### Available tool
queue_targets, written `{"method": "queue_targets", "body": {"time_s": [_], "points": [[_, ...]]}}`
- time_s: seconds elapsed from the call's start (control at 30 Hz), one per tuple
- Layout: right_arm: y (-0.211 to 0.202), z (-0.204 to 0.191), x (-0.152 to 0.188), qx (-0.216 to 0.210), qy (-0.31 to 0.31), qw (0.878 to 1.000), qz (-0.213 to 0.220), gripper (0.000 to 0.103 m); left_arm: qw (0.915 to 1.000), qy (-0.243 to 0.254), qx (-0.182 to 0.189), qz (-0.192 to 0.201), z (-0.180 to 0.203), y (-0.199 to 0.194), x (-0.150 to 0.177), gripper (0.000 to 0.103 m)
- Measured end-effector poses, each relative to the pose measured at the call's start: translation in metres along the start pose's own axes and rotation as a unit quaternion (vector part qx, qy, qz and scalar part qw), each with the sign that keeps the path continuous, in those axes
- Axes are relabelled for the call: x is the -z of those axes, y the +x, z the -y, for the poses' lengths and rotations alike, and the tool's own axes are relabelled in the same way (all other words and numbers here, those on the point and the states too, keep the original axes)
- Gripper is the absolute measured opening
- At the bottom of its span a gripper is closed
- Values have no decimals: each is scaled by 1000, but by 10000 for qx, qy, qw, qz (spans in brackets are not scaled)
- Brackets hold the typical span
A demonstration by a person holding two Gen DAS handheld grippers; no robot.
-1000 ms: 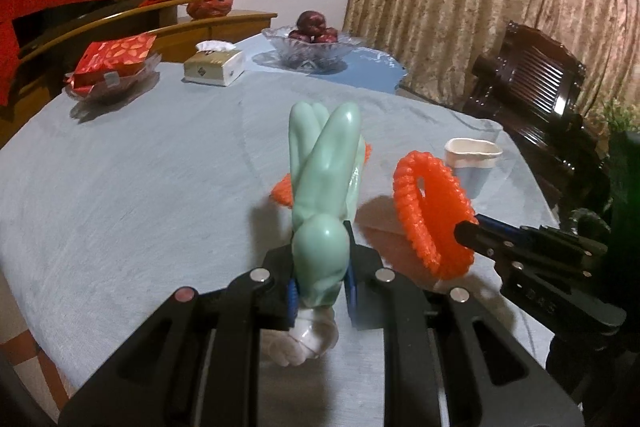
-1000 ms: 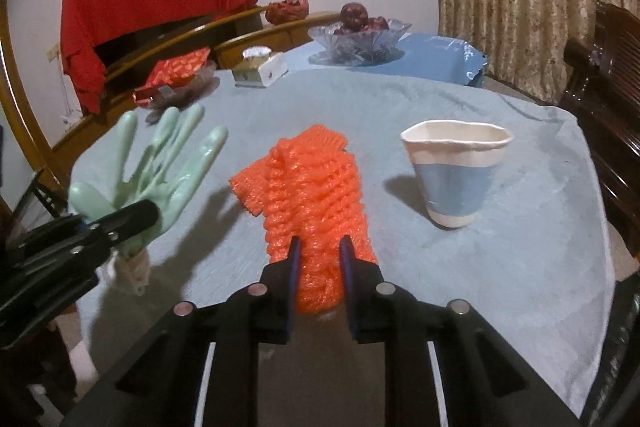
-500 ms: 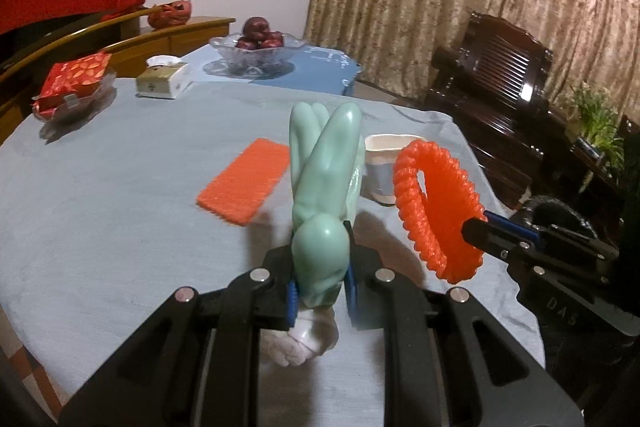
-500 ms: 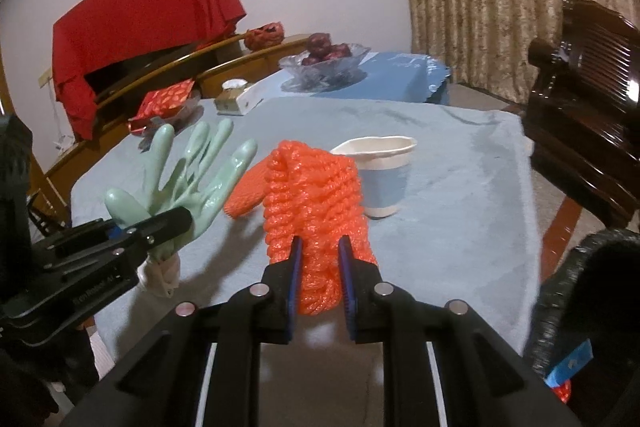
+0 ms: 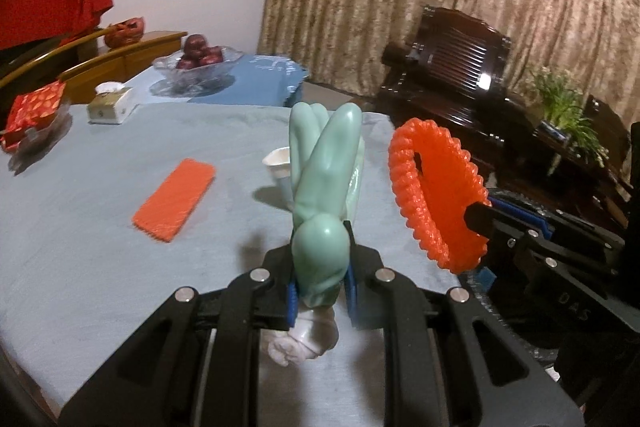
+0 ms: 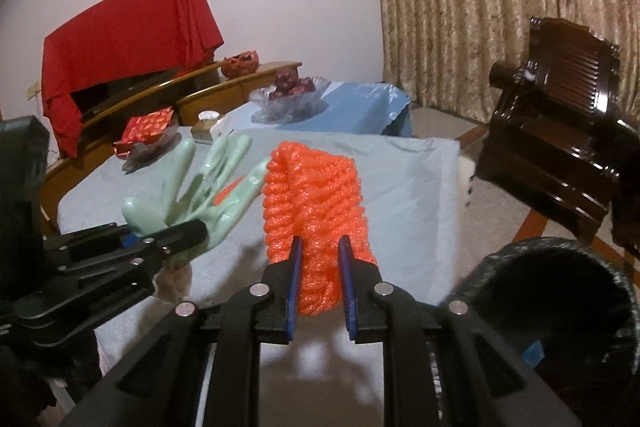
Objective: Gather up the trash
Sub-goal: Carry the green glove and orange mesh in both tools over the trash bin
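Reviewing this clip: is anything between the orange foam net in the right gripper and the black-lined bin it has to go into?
Nothing visible. The right gripper holds the orange foam net over the table's edge, and the black-lined bin sits open to its lower right with only open air between. The left gripper, holding the green glove, is on the opposite side.

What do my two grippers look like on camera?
Both alike: matte black linkage arms with round silver rivets, ending in blue ribbed pads. The left gripper and right gripper match. The right's side carries faint embossed lettering. No cables or sleeves show.
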State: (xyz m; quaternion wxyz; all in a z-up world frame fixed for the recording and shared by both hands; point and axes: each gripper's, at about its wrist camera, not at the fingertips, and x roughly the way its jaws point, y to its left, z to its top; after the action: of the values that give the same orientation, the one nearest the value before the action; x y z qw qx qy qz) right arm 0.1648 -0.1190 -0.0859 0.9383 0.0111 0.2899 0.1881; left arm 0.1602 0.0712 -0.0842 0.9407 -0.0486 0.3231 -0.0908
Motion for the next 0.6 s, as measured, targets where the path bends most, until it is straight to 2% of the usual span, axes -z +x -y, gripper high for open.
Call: {"method": "queue_targets", "body": {"time_s": [0.27, 0.6], "points": [[-39, 50, 8, 554, 297, 9979, 169, 18, 9986, 265, 450, 9, 51, 6, -5, 17], [-83, 104, 27, 1250, 613, 9900, 246, 18, 9906, 687, 1179, -121, 129, 25, 2, 17]]}}
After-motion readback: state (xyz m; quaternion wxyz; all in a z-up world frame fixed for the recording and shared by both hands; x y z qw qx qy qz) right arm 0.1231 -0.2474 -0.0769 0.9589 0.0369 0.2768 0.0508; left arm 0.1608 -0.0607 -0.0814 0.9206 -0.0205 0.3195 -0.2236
